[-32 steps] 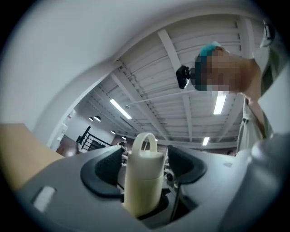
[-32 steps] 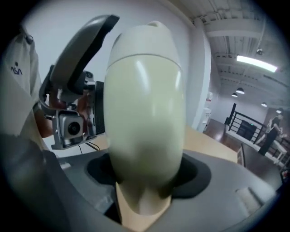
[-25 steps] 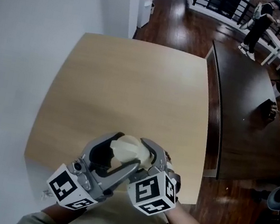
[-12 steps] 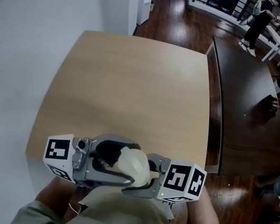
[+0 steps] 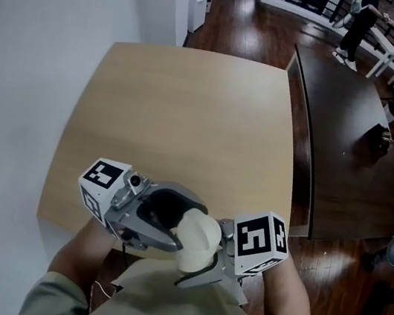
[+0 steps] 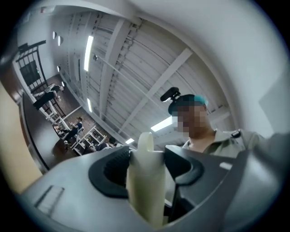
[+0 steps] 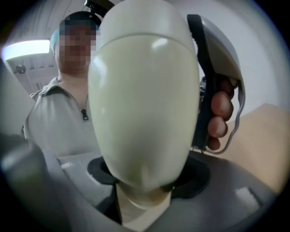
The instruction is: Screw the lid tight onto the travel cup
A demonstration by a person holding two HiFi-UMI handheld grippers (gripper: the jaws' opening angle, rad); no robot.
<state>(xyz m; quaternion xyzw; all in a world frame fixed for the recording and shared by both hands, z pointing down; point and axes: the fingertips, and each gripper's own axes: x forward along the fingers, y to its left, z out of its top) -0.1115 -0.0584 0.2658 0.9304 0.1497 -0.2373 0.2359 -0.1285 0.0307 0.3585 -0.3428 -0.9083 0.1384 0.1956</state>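
A cream travel cup [image 5: 198,241] is held in the air over the near table edge, close to the person's chest. My right gripper [image 5: 199,265] is shut on its body, which fills the right gripper view as a big rounded cream shape [image 7: 145,90]. My left gripper [image 5: 164,224] reaches in from the left, onto the cup's end. In the left gripper view a thin cream lid [image 6: 146,190] stands edge-on between the dark pads [image 6: 113,174]. These jaws are closing and both pads touch the lid. The joint between lid and cup is hidden.
A light wooden table [image 5: 182,113] stretches away ahead, a white wall to its left. A dark table [image 5: 344,134] stands to the right on a dark wood floor. A person [image 5: 356,23] stands far back. A hand [image 7: 219,113] grips the left gripper's handle.
The two grippers have swung apart from a crossed pose and drawn back toward the chest. The left gripper has turned about the cup's end, and the cup has shifted right and nearer.
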